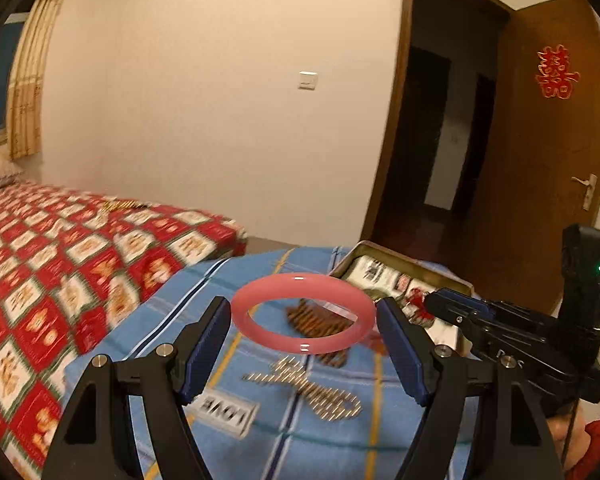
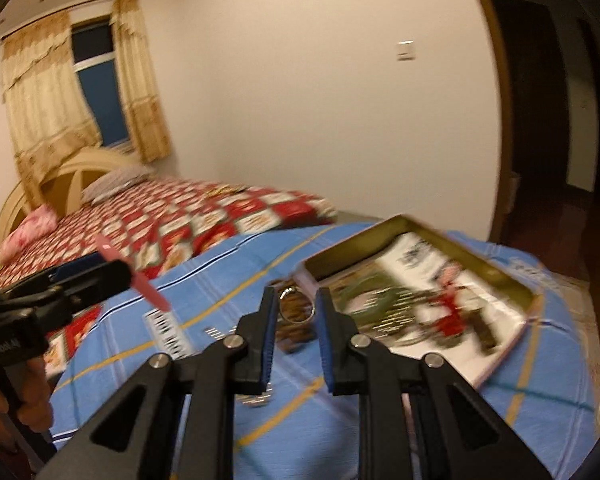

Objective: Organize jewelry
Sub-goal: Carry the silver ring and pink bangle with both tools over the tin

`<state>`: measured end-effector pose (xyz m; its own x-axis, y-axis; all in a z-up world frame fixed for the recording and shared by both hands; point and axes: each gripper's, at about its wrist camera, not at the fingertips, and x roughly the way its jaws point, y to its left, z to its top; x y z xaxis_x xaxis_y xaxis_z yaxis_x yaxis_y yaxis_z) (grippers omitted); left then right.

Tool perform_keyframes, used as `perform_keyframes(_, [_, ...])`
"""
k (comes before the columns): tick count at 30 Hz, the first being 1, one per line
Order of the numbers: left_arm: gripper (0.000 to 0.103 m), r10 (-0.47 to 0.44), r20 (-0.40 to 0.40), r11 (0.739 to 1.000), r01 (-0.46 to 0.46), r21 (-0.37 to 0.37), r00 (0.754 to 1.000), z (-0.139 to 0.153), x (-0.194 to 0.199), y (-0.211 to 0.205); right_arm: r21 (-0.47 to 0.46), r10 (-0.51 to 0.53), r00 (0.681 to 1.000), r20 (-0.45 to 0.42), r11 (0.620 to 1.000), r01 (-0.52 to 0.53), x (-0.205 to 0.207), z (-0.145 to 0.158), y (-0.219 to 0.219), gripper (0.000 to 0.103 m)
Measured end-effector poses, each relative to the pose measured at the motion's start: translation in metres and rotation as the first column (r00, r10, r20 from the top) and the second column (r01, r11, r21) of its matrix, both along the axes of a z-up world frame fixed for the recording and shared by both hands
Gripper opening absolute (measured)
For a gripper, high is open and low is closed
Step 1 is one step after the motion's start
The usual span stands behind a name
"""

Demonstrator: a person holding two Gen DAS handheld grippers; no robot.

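Note:
My left gripper [image 1: 303, 312] is shut on a pink bangle [image 1: 260, 332], held flat across both blue pads above the blue cloth; the bangle shows edge-on in the right wrist view [image 2: 140, 280]. My right gripper [image 2: 297, 312] is shut on a small silver ring [image 2: 297, 307] held upright between its pads. An open tin box [image 2: 472, 256] with a picture lining lies to the right on the cloth; it also shows in the left wrist view [image 1: 380, 252]. A brown beaded piece [image 1: 320, 320] and a gold chain [image 1: 320, 392] lie on the cloth below the bangle.
The blue checked cloth [image 1: 260, 432] covers the near surface. A bed with a red patterned cover [image 1: 60, 264] lies to the left, with a small gold item [image 1: 118, 205] on it. An open wooden door [image 1: 540, 160] stands at the right. A white LOVE label [image 1: 224, 412] lies on the cloth.

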<state>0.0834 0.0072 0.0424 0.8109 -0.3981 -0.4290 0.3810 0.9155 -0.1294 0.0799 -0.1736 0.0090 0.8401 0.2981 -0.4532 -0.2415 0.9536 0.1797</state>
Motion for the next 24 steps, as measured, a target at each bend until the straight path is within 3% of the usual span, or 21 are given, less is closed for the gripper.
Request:
perform_keyframes(9, [0.075,-0.104,0.03,0.994,0.103,0.023,0.994,0.009,0.027,-0.063,0.024,-0.14,0.99,-0.022,0.99,0.141,0.013,-0.002,-0.066,0.022])
perform_keyframes(17, [0.075,-0.204,-0.006,0.977,0.204,0.054,0.979,-0.008,0.046,-0.119,-0.022,-0.152,0.984,-0.092,0.988,0.151,0.016,-0.019,-0.081,0.022])
perform_keyframes(20, [0.075,-0.223,-0.031,0.972,0.225,0.068,0.974,-0.019,0.046,-0.128,-0.063,-0.158,0.982,-0.105,0.986,0.152,0.017,-0.025,-0.083,0.023])
perform_keyframes(24, [0.075,-0.243,-0.077,0.966,0.248,0.072,0.967,-0.032,0.046,-0.13,-0.035,-0.14,0.981,-0.131,0.99,0.136,0.015,-0.032,-0.095,0.023])
